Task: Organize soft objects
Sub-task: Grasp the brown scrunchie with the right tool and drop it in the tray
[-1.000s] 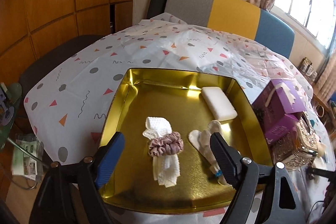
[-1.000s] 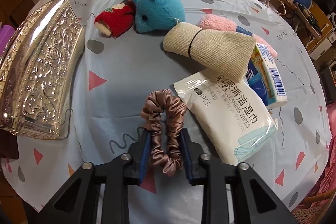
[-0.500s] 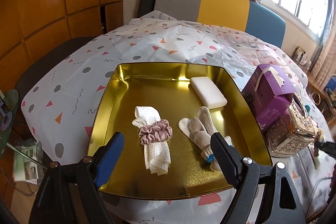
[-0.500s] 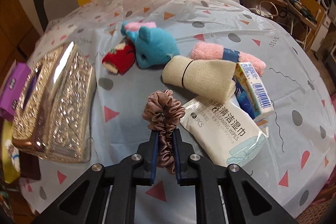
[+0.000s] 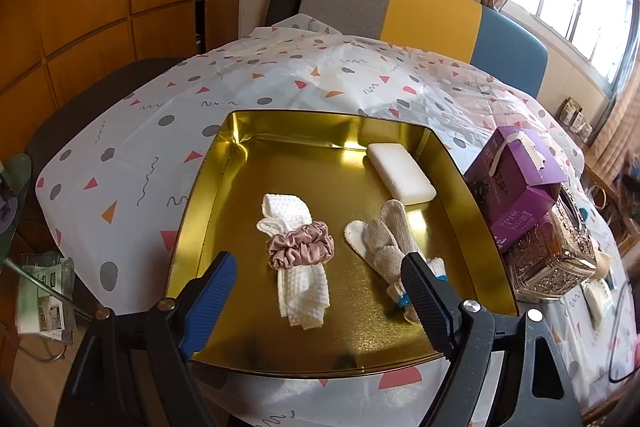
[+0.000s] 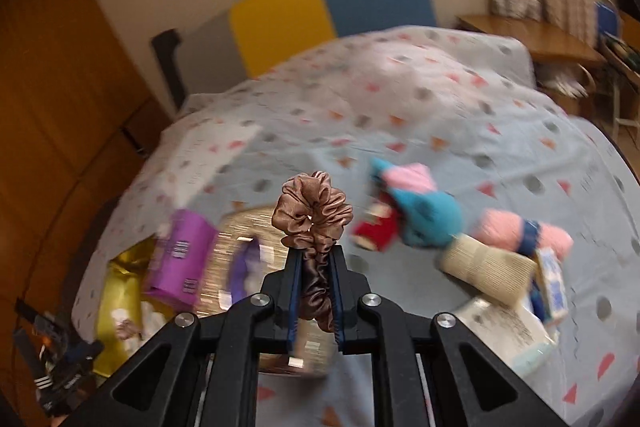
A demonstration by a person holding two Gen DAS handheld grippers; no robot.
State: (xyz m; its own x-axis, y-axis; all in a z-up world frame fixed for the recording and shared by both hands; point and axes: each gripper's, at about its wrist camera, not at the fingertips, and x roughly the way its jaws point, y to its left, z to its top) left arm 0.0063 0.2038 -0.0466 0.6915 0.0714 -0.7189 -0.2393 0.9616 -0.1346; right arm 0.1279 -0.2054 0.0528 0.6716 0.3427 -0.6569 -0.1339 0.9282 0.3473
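Both fingers [image 6: 294,291] hide the brown scrunchie's [image 6: 313,213] lower loop.

Bare tray [image 5: 248,183] floor lies along its left wall and far edge. The towel bundle [image 5: 298,259], gloves [image 5: 384,243] and white block [image 5: 400,173] fill the middle and right; the purple box [image 5: 516,187] and ornate box [image 5: 556,259] crowd the tray's right rim.

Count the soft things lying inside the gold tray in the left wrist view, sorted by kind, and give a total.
Waffle cloth: 1
Pink scrunchie: 1
Knit gloves: 1 pair
White sponge pad: 1
Total in the gold tray: 4
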